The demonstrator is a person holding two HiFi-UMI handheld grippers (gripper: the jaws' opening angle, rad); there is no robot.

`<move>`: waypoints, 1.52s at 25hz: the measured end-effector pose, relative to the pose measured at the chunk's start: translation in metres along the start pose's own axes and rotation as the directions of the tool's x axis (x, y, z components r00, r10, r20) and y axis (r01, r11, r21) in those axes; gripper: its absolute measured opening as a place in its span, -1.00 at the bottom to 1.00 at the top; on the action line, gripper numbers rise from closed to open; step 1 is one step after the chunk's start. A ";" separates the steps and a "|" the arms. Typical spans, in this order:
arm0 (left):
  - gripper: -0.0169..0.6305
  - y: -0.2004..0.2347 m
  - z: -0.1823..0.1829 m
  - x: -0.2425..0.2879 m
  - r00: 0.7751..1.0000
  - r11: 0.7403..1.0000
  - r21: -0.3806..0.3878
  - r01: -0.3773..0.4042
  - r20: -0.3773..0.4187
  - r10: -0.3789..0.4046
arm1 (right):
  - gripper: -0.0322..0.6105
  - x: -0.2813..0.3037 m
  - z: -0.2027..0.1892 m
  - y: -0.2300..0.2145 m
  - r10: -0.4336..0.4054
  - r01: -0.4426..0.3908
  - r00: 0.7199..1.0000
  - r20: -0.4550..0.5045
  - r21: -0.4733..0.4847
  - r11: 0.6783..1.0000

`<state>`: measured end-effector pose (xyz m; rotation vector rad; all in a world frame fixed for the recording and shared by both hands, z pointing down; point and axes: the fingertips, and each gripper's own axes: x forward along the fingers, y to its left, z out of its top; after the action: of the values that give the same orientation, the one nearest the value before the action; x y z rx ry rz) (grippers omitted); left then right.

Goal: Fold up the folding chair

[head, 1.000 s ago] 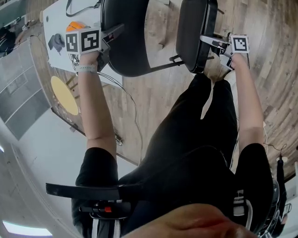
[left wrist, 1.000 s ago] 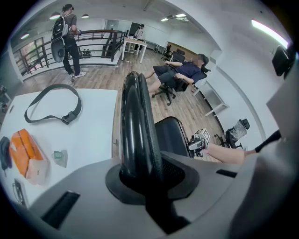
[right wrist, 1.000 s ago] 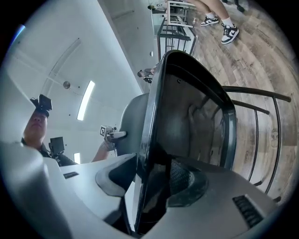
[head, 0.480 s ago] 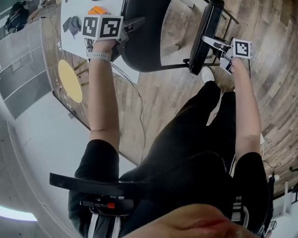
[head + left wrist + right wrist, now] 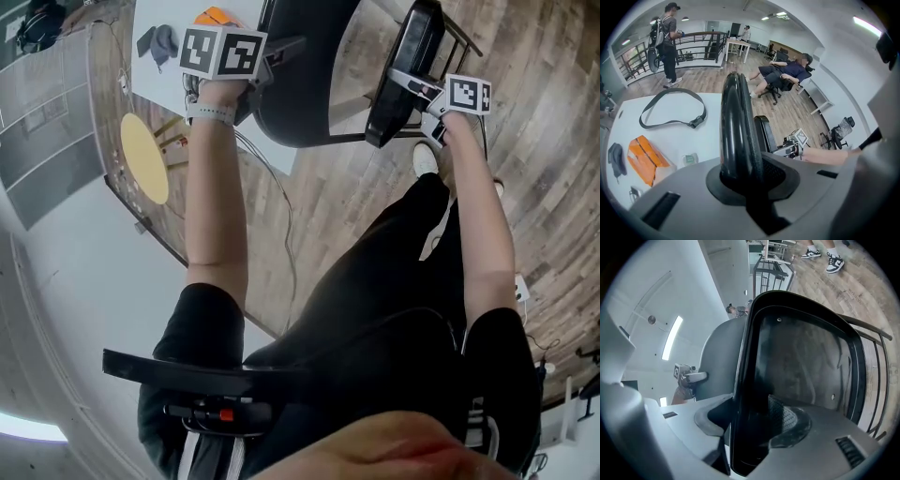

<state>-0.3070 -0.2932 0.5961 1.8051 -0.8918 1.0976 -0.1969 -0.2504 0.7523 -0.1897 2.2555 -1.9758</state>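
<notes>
Beside the white table (image 5: 708,140), the black rigid-shelled folding chair (image 5: 300,94) is held. Its backrest (image 5: 738,112) is clamped in the left gripper (image 5: 740,176). Its upturned seat (image 5: 801,371) is pinched by the right gripper (image 5: 750,427), whose jaws have just been opening. It is judged stiff, smooth and weighty, so the rims are best gripped.

Black chair (image 5: 302,94), white table (image 5: 150,73), orange pouch (image 5: 214,15), yellow disc (image 5: 145,159), wood-grain floor (image 5: 356,192)
</notes>
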 end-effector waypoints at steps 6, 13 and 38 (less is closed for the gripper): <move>-0.77 -0.002 0.001 -0.004 1.000 1.000 0.012 -0.025 -0.007 0.025 | -0.21 0.034 0.000 -0.011 -0.091 0.091 0.996 -0.004 0.008 0.996; -0.77 -0.005 0.001 -0.005 0.998 0.998 0.025 -0.064 -0.014 0.064 | -0.21 0.054 0.000 -0.016 -0.137 0.137 0.991 0.001 0.019 0.990; -0.21 -0.144 -0.022 -0.135 0.704 0.980 0.059 -0.190 0.704 0.094 | -0.03 -0.107 -0.024 0.207 -0.193 0.207 0.977 0.090 -0.617 0.759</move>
<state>-0.2394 -0.1940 0.4382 2.3458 -1.4498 0.5290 -0.0969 -0.1805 0.5524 -0.5357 2.8982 -1.1910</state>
